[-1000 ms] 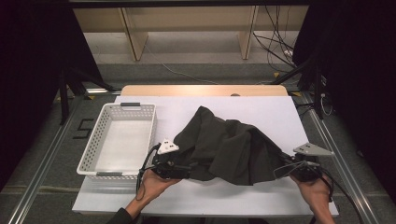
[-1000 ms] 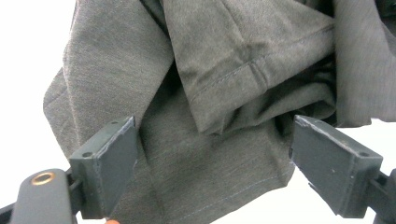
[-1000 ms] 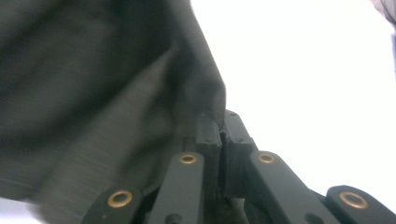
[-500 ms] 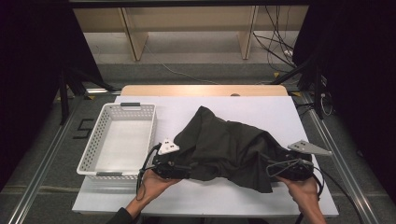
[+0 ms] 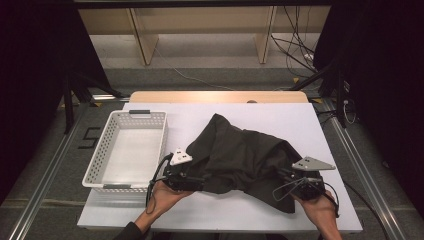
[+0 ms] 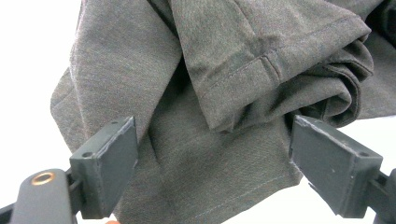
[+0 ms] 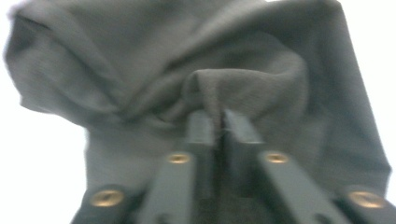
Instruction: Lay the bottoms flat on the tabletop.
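Observation:
A dark grey garment (image 5: pixel 240 155) lies crumpled on the white table (image 5: pixel 280 115). At the garment's near left edge, my left gripper (image 5: pixel 199 181) is open. In the left gripper view its two jaws stand wide apart on either side of a hemmed fold of the garment (image 6: pixel 224 93), with the gripper (image 6: pixel 217 163) not closed on it. My right gripper (image 5: pixel 292 182) is at the garment's near right corner. Its jaws are shut (image 7: pixel 218 123) on a pinched-up ridge of the cloth (image 7: pixel 243 84).
A white perforated basket (image 5: pixel 100 155) with nothing in it stands on the left of the table, close to my left hand. A wooden board (image 5: pixel 220 96) runs along the far edge. Bare tabletop lies beyond the garment and along the front edge.
My right gripper has moved left and slightly nearer, drawing the garment's right corner inward so the cloth bunches. The left gripper has stayed in place.

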Demonstrator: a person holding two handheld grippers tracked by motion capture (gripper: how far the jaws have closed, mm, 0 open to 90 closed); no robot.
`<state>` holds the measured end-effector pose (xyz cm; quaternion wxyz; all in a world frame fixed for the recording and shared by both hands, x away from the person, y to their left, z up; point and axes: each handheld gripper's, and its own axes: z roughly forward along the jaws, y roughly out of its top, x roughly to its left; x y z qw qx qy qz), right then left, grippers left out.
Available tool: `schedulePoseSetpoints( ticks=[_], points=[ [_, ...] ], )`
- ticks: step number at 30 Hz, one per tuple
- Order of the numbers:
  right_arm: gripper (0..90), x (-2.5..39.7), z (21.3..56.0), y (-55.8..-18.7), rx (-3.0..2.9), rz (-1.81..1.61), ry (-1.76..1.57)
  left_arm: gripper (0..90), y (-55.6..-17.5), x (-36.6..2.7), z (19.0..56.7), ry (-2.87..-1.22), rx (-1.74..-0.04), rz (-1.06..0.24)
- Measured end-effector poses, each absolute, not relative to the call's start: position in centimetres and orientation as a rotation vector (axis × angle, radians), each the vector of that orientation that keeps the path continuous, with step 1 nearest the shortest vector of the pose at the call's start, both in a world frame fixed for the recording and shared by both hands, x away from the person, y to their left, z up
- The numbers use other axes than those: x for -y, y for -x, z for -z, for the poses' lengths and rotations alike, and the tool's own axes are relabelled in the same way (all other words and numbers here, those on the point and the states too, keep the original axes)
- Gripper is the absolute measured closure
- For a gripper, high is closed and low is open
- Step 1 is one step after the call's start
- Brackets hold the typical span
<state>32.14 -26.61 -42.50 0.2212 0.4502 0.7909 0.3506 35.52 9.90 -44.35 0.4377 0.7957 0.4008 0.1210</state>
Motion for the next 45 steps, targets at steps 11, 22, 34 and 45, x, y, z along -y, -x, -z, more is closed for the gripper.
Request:
schedulePoseSetpoints(
  ticks=[11,22,34,45],
  points=[
    [87.7,32.4,44.6,-34.0,-2.153,-0.777,-1.448,15.3,-35.6,-9.7,44.5,-1.994,-0.999,-0.307],
    [36.8,30.3,41.6,-32.1,-1.982,-1.144,-1.427,15.4,-35.6,-9.3,44.8,-2.015,-0.997,-0.305],
    [27.5,25.3,42.5,-31.3,-2.163,-1.253,-1.314,17.3,-36.3,-8.1,45.5,-2.057,-0.999,-0.295],
    [22.3,21.8,44.1,-32.3,-2.320,-1.258,-1.249,35.4,-37.2,-6.8,46.0,-2.086,-1.031,-0.235]
  ],
)
